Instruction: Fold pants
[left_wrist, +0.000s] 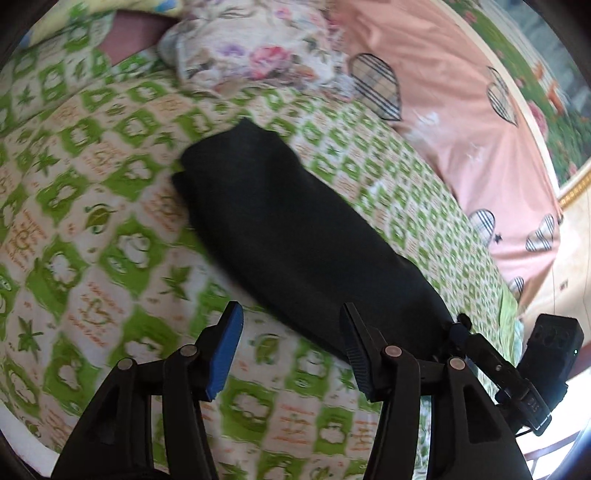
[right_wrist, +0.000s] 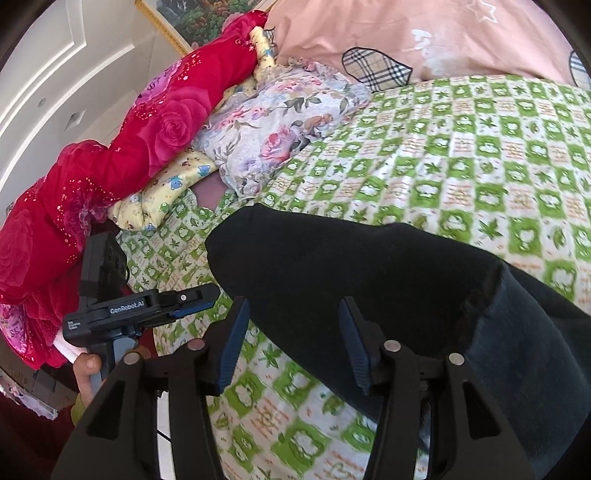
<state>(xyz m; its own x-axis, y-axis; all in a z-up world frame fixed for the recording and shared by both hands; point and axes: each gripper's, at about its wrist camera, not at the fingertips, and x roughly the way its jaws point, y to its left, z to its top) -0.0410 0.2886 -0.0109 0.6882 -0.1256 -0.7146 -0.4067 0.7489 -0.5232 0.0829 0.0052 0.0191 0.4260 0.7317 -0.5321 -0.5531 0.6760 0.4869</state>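
Observation:
The black pants (left_wrist: 288, 229) lie folded in a long strip on the green-and-white patterned bed sheet (left_wrist: 110, 206). They also show in the right wrist view (right_wrist: 369, 280), where a dark blue inner part shows at the right end. My left gripper (left_wrist: 291, 354) is open and empty, just short of the pants' near edge. My right gripper (right_wrist: 295, 343) is open and empty, with the pants' edge between and just beyond its fingers. The right gripper's body shows at the pants' near end in the left wrist view (left_wrist: 517, 380). The left gripper's body shows in the right wrist view (right_wrist: 140, 306).
A pink quilt with checked hearts (left_wrist: 461, 122) lies along the far side of the bed. A floral bundle (right_wrist: 280, 129), a red rose blanket (right_wrist: 110, 177) and a yellow cloth (right_wrist: 170, 184) are piled at the bed's head. A framed picture (right_wrist: 207, 14) hangs on the wall.

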